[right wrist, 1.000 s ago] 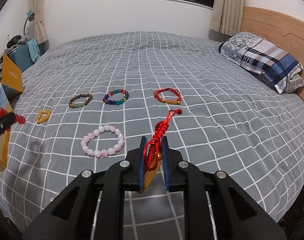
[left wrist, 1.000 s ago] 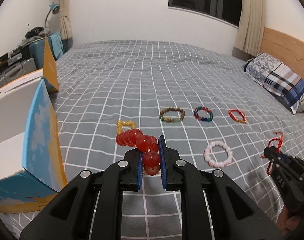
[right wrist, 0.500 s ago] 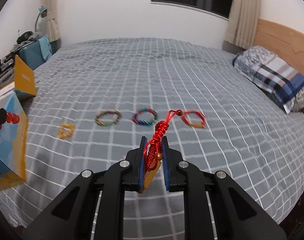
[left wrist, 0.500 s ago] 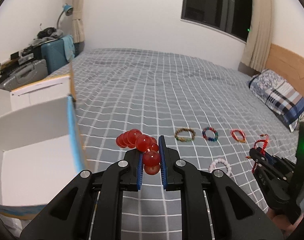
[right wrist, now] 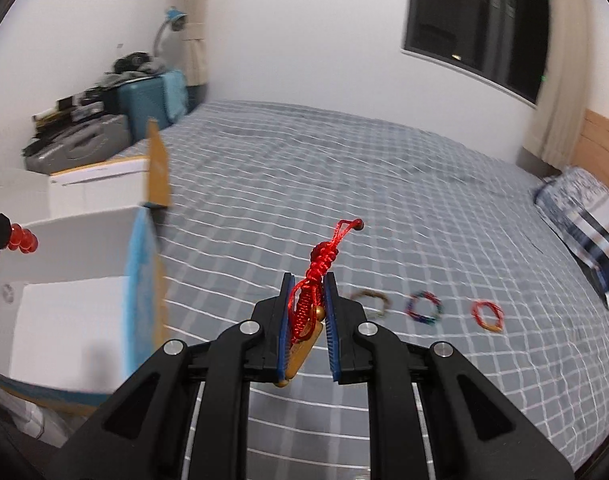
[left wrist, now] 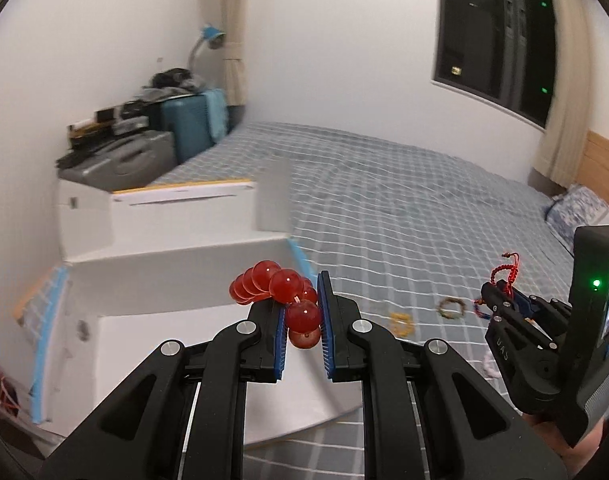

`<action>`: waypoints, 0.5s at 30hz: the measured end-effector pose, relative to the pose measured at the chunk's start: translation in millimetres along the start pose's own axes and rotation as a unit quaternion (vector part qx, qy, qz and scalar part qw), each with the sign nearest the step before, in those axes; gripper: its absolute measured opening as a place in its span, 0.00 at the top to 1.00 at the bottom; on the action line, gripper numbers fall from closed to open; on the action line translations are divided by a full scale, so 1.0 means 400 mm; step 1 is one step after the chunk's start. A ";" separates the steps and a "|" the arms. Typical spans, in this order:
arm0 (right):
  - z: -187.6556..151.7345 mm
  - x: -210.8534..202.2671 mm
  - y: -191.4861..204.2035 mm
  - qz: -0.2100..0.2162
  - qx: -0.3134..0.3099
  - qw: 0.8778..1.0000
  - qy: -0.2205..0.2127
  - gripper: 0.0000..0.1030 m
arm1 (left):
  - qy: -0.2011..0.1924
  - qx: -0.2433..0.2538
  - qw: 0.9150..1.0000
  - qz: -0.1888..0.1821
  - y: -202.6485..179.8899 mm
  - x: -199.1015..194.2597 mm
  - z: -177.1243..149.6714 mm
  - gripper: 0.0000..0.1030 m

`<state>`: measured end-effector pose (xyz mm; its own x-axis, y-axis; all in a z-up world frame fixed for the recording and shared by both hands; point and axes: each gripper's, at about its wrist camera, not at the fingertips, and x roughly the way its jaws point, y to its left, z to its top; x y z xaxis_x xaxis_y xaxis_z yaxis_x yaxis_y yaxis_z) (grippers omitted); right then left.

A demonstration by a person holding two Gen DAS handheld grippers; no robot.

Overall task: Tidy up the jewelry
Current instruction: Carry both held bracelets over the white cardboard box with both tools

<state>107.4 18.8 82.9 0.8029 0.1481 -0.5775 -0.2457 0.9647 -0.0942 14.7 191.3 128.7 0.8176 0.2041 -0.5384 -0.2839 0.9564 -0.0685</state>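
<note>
My left gripper [left wrist: 302, 312] is shut on a red bead bracelet [left wrist: 280, 286] and holds it above the open white box [left wrist: 172, 276] at the bed's left edge. My right gripper [right wrist: 307, 312] is shut on a red cord bracelet [right wrist: 318, 276] with a gold piece, held over the bed to the right of the box [right wrist: 64, 248]. It also shows in the left wrist view [left wrist: 504, 300]. The red beads show at the far left of the right wrist view [right wrist: 20, 238].
On the grey checked bedspread [right wrist: 344, 184] lie a brown bracelet [right wrist: 370, 302], a multicoloured one [right wrist: 424, 308], a red one [right wrist: 487, 315] and a yellow one [left wrist: 400, 322]. Suitcases [left wrist: 192, 124] stand past the box. A plaid pillow [right wrist: 584, 224] lies at right.
Both grippers have swung left and risen toward the box, each keeping its bracelet. The left gripper now hangs over the box opening.
</note>
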 end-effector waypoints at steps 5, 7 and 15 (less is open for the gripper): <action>0.034 -0.021 0.139 0.040 -0.022 0.999 -0.008 0.87 | 0.000 -0.019 0.999 0.040 0.123 -0.030 0.009 0.87; 0.039 -0.024 0.185 0.056 -0.030 0.998 -0.007 0.87 | 0.003 -0.026 0.998 0.054 0.163 -0.031 0.008 0.87; 0.016 0.014 0.377 0.115 -0.070 0.991 0.027 0.87 | 0.051 -0.058 0.992 0.098 0.321 0.016 -0.033 0.87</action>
<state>78.4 166.5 70.6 0.6878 0.3447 -0.6388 -0.4946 0.8667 -0.0647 -23.2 312.6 105.5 0.6870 0.3562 -0.6333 -0.4932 0.8687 -0.0465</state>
